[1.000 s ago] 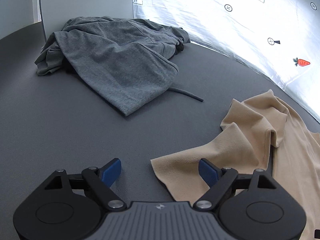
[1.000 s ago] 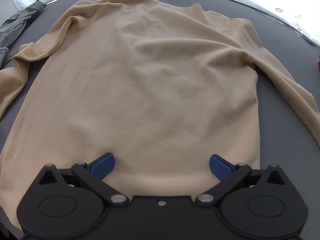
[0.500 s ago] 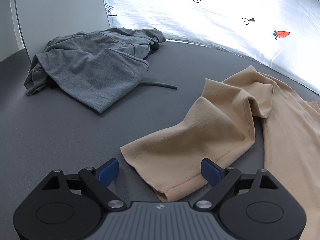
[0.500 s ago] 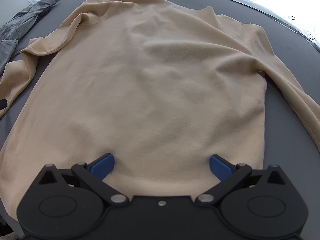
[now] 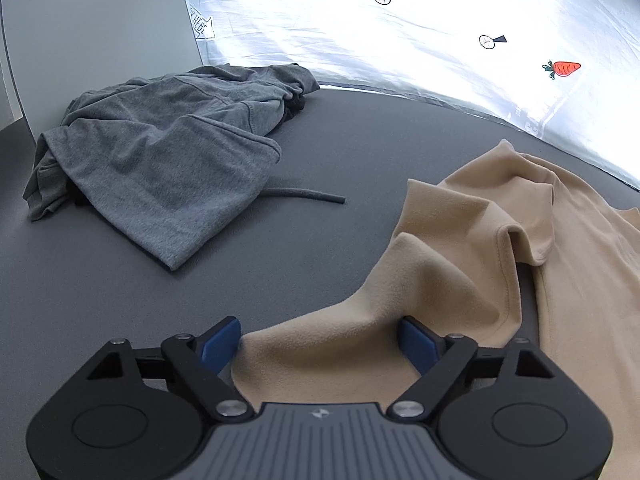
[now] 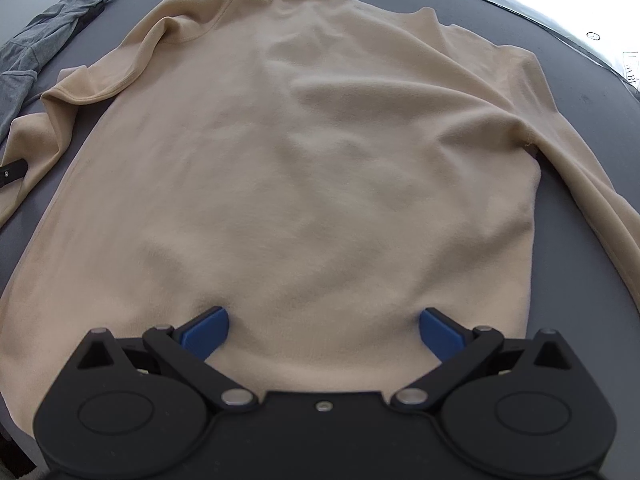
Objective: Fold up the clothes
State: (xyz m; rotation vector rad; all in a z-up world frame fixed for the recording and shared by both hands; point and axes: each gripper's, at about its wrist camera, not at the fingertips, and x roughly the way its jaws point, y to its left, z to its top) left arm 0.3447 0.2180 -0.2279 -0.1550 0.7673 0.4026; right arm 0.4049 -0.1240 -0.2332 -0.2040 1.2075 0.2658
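A beige long-sleeved top lies spread on the dark grey table, neck end far from me. Its left sleeve is bunched and folded. My left gripper is open, with the sleeve's cuff end lying between its blue fingers. My right gripper hovers open over the hem of the top, fingers wide apart, with cloth below them. The right sleeve trails off to the right. A tip of the left gripper shows at the right wrist view's left edge.
A crumpled grey garment with a loose drawstring lies at the far left of the table. A white sheet with printed marks and a carrot picture rises behind the table.
My left gripper has moved forward and right, so the sleeve's end now sits between its fingers. The right gripper has edged slightly closer along the hem.
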